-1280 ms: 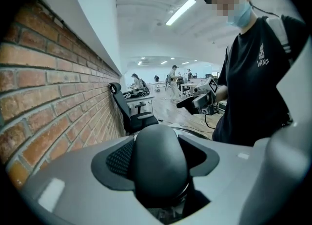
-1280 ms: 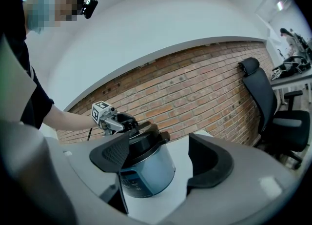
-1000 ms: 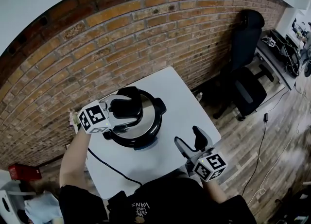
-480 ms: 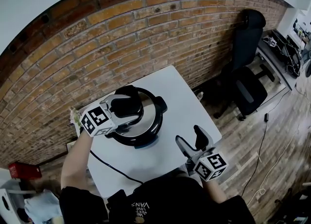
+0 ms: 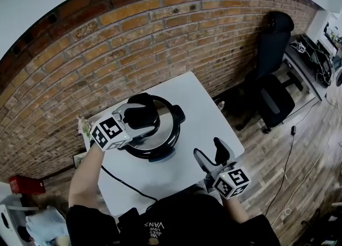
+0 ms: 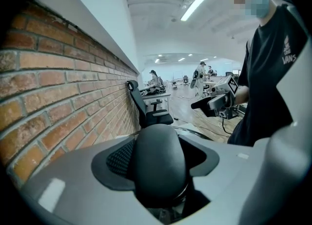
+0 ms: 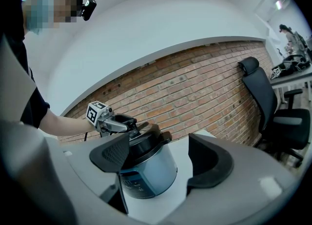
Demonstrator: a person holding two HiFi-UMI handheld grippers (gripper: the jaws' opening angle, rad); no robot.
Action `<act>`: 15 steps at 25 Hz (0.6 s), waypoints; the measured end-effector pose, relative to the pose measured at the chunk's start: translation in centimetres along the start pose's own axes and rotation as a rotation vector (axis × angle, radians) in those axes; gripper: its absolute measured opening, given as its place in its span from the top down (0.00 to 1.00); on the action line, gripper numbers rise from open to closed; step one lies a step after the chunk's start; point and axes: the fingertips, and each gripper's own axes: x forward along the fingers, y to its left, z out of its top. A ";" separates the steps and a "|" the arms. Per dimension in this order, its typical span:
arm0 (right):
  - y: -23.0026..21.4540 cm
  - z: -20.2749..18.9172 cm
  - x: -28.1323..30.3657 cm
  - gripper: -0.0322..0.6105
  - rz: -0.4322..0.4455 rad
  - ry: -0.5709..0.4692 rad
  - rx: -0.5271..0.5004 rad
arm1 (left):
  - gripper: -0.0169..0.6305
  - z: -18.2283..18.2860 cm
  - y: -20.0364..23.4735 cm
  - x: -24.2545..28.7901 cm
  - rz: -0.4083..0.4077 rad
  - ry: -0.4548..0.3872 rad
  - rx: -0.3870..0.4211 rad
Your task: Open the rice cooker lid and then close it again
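Round brushed-steel rice cooker [image 7: 148,173] with a glossy black lid [image 5: 170,119], standing far left on the matte white desk [image 5: 200,114]. The left tongs [image 5: 140,118], angled downward, clamp the smooth, rounded black lid handle [image 6: 158,163]. The right tongs [image 5: 208,150], near right and held level, gape empty.

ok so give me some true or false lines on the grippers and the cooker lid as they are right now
1. The left gripper has its jaws closed around the lid handle. True.
2. The right gripper is gripping the cooker's side. False: its jaws stand apart with nothing in them, held clear of the rice cooker.
3. The rice cooker stands on a white table next to a brick wall. True.
4. The lid lies on the table beside the cooker. False: it sits on top of the cooker.
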 end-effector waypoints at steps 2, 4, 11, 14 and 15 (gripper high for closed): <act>0.1 0.0 0.1 0.37 0.003 0.000 0.000 | 0.54 0.0 0.0 0.0 0.013 -0.001 0.002; 0.2 0.1 0.1 0.37 0.006 0.000 0.001 | 0.54 0.0 0.1 0.0 0.025 -0.003 -0.009; 0.0 0.0 -0.1 0.37 0.005 -0.005 0.005 | 0.54 -0.2 0.8 0.0 0.089 0.002 -0.066; 0.0 -0.1 -0.1 0.37 0.005 -0.006 0.006 | 0.54 -0.2 0.7 0.0 0.100 0.012 -0.068; 0.0 -0.1 -0.1 0.37 0.006 -0.006 0.006 | 0.54 -0.2 0.7 0.1 0.104 0.015 -0.070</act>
